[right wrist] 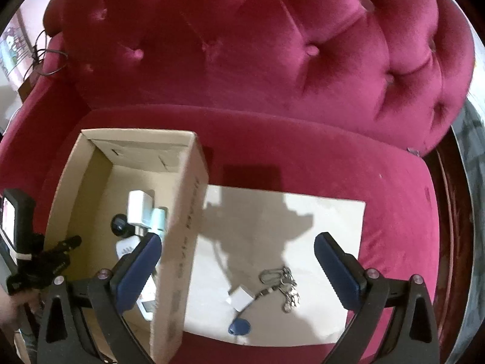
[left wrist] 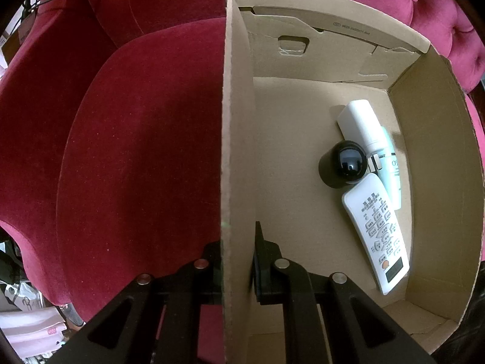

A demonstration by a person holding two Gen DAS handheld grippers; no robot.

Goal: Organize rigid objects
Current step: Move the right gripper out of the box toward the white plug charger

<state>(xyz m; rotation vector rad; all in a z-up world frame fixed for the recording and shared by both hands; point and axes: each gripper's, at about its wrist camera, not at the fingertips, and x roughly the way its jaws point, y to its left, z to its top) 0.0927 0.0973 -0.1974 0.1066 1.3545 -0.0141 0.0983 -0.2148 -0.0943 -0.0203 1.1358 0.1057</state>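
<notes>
In the right wrist view the cardboard box (right wrist: 182,212) wall and a gripper finger (right wrist: 139,261) hide most of the remote (right wrist: 145,300), and the bottle (right wrist: 159,217) is blurred

So the base here is a big red velvet sofa (right wrist: 272,139) with a tufted, buttoned back. Two things sit straight on the seat cushion. One is an open cardboard box (right wrist: 185,212) toward the left, top open, upright on the cushion. The other is a flat pale sheet (right wrist: 303,218) (could be card or paper, can't tell), lying right beside the box, and its left edge looks to run up against the box's side wall. The rest of the cushion around them is bare velvet, with a dark cable (right wrist: 45,60) draped over the left armrest.
</notes>
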